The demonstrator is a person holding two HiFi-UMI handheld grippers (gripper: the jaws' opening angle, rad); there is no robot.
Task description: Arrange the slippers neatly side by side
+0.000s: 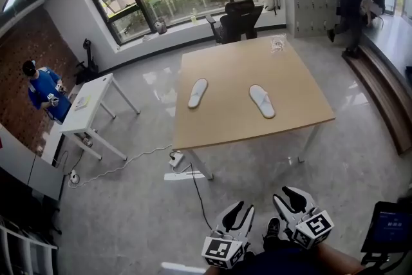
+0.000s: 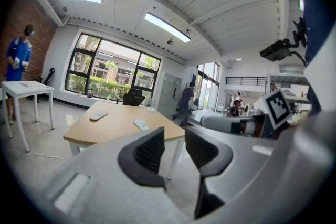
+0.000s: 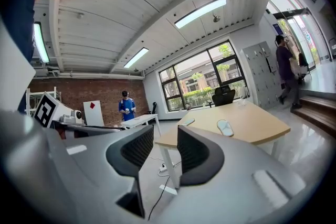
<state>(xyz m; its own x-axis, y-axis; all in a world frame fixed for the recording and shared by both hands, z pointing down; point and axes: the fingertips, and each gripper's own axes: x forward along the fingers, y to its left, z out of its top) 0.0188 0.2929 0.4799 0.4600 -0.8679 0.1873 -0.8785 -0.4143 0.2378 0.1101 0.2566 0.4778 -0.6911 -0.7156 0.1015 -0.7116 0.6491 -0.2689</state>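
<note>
Two white slippers lie apart on the wooden table [image 1: 290, 106]: the left slipper [image 1: 197, 93] angled one way, the right slipper [image 1: 262, 101] angled the other. Both also show far off in the gripper views, the left slipper [image 2: 98, 115] [image 3: 188, 121] and the right slipper [image 2: 140, 124] [image 3: 224, 127]. My left gripper [image 1: 243, 210] and right gripper [image 1: 288, 195] hang low over the floor, well short of the table. Each stands open with nothing between its jaws [image 2: 175, 150] [image 3: 165, 152].
A black office chair [image 1: 238, 20] stands behind the table. A small white table [image 1: 90, 106] is at the left, with a person in blue [image 1: 46, 91] beyond it. A cable and power strip [image 1: 177, 160] lie on the floor by the table leg. Another person [image 1: 351, 0] walks at far right.
</note>
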